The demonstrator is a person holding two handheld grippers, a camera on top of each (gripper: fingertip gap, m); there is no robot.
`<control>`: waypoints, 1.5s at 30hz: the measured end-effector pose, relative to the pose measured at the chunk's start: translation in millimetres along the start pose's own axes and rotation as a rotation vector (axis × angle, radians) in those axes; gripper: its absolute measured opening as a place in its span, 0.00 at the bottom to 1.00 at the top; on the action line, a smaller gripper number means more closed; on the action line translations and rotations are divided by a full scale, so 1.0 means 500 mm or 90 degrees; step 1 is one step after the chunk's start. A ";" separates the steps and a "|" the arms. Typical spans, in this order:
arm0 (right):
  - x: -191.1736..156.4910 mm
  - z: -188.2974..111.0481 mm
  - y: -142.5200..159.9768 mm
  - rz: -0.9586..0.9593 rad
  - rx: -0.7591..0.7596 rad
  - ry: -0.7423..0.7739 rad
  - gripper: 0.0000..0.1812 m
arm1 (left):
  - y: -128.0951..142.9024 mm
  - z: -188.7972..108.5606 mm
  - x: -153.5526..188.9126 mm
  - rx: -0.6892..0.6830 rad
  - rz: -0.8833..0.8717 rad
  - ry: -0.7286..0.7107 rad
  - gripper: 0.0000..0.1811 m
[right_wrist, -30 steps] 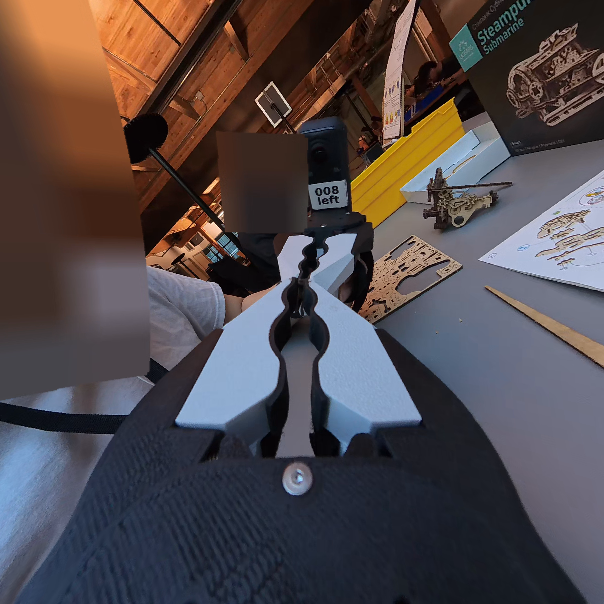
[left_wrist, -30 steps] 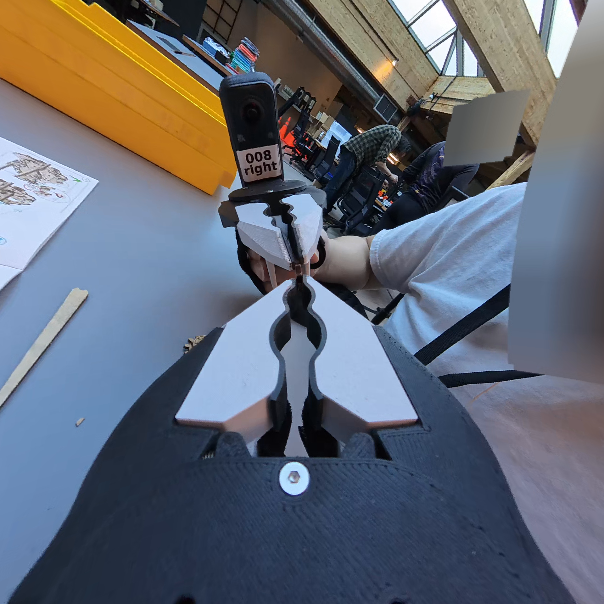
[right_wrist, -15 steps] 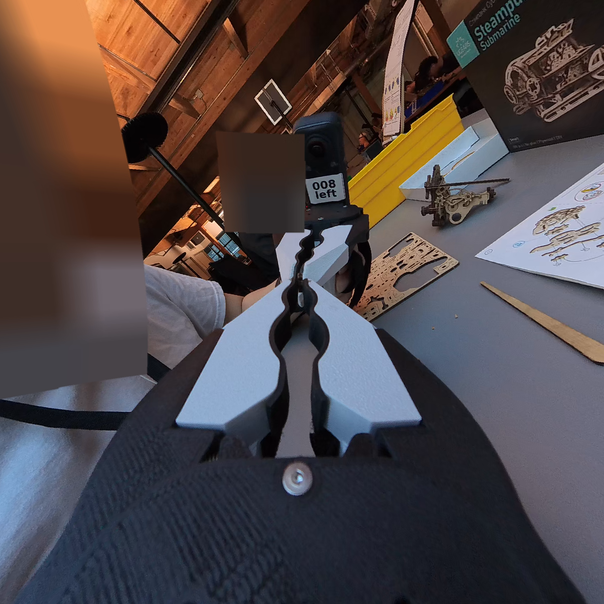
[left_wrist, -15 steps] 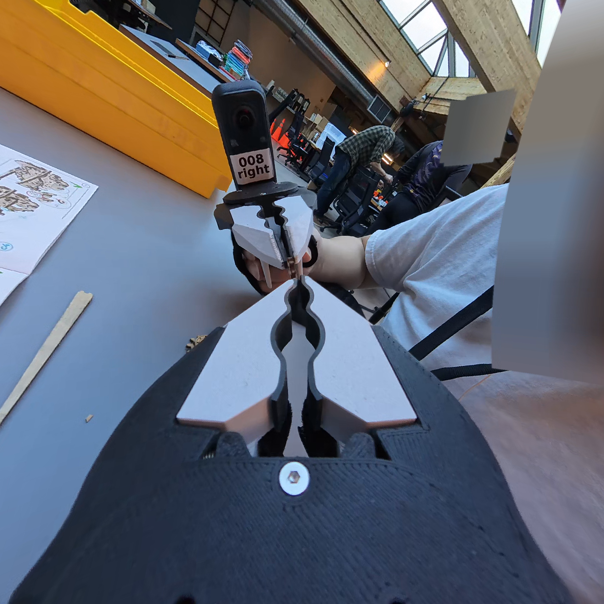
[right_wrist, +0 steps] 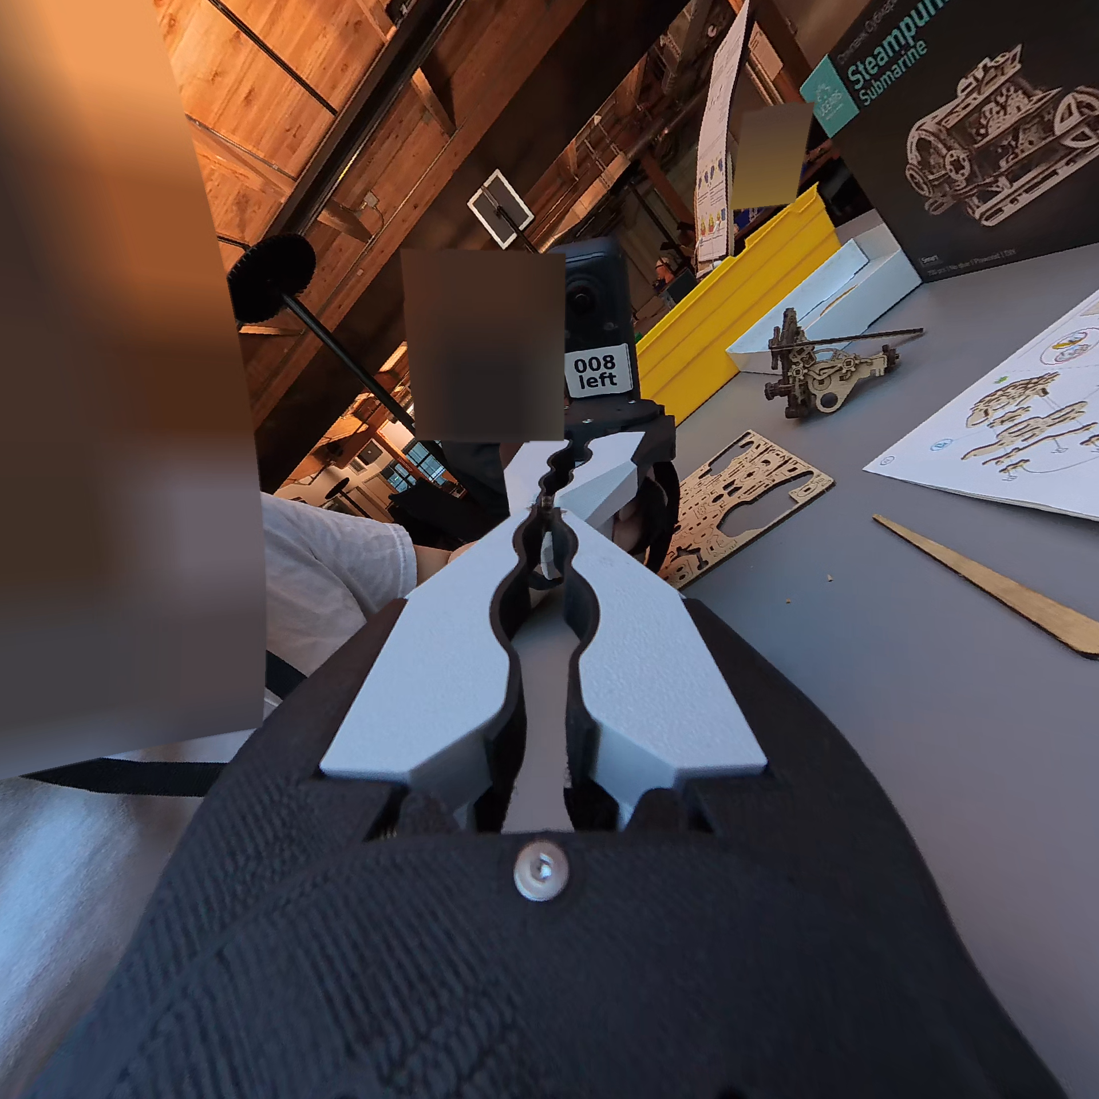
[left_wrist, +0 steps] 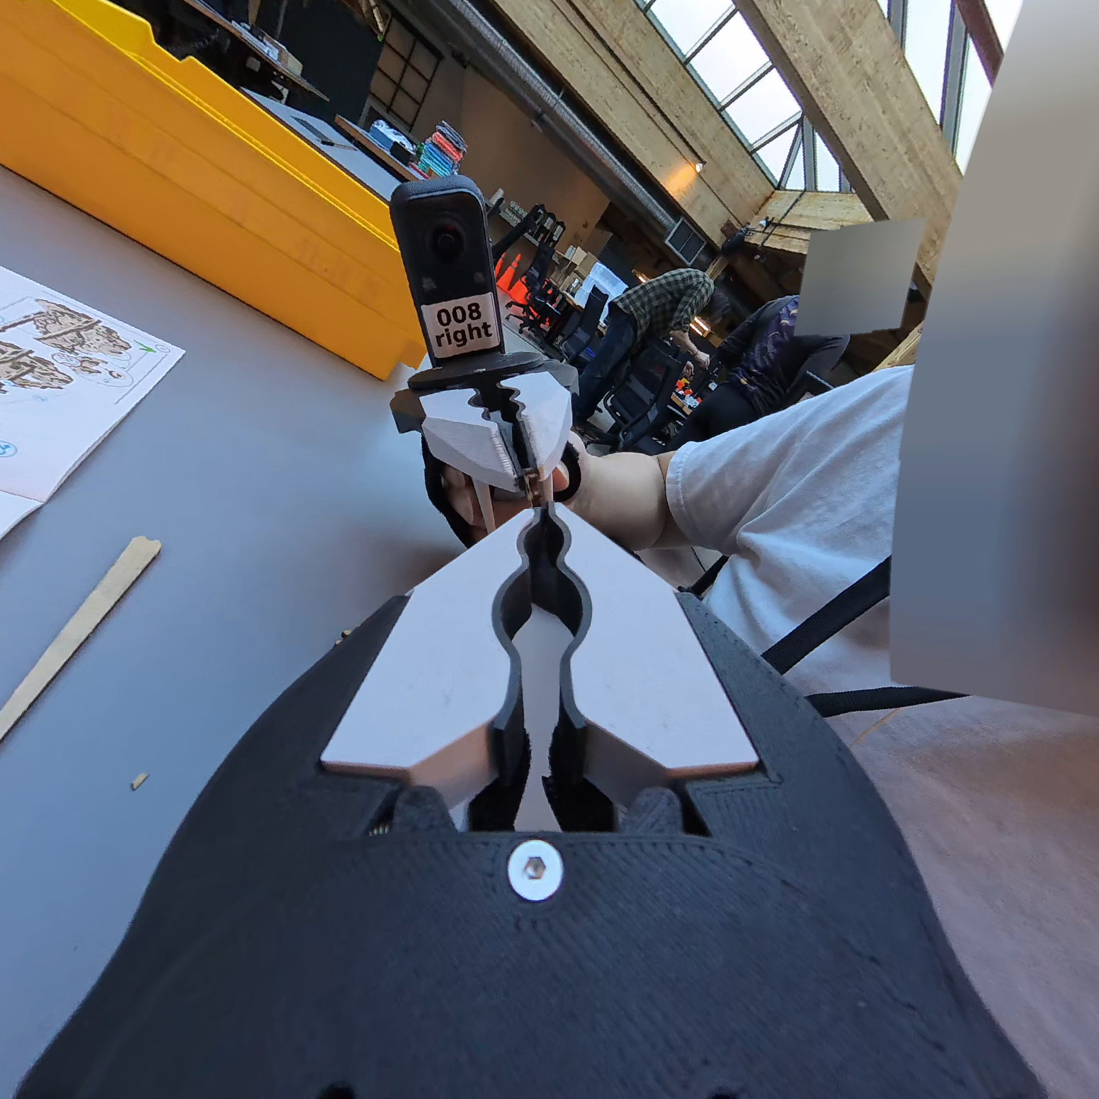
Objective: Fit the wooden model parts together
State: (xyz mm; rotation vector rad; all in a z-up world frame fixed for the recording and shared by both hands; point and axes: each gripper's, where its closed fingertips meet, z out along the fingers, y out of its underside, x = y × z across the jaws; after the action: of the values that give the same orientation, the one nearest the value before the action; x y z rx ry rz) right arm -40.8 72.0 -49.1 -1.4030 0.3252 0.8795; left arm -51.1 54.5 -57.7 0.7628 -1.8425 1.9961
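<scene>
Left wrist view: left gripper (left_wrist: 542,516) closed, tip to tip with right gripper (left_wrist: 531,484), which pinches a small wooden part (left_wrist: 533,491); wooden stick (left_wrist: 77,631) left on table (left_wrist: 250,505).

Right wrist view: right gripper (right_wrist: 546,518) closed on the part (right_wrist: 545,510); cut-out wooden sheet (right_wrist: 737,504) and half-built model (right_wrist: 823,371) far right.

Grey table (right_wrist: 892,684) with wooden strip (right_wrist: 981,589), cut-out sheet (right_wrist: 743,499), instruction sheet (right_wrist: 1011,434).

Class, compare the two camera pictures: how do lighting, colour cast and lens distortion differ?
Left wrist view: cool daylight from the skylights, grey table evenly lit, straight beams bowed by the wide lens. Right wrist view: warm orange cast on the wooden ceiling, strongly tilted, the model box stretched at the edge.
</scene>
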 end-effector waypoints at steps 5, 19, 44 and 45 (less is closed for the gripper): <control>0.006 -0.001 0.003 0.003 -0.004 0.007 0.00 | 0.000 0.003 0.009 0.002 -0.008 0.020 0.00; 0.006 0.000 0.004 0.010 -0.003 0.003 0.00 | 0.005 0.006 -0.011 -0.003 0.015 -0.028 0.00; 0.020 -0.007 0.095 -0.706 -0.439 0.148 0.06 | 0.092 -0.020 -0.020 -0.214 -0.177 -0.022 0.00; 0.013 -0.002 0.090 -0.709 -0.432 0.142 0.06 | 0.094 -0.020 -0.019 -0.217 -0.184 -0.021 0.00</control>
State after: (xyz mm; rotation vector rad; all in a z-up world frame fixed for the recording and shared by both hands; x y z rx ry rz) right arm -67.5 69.8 -85.8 -1.9568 -0.6280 -0.1335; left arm -71.7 60.0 -102.0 0.8995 -1.8968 1.4541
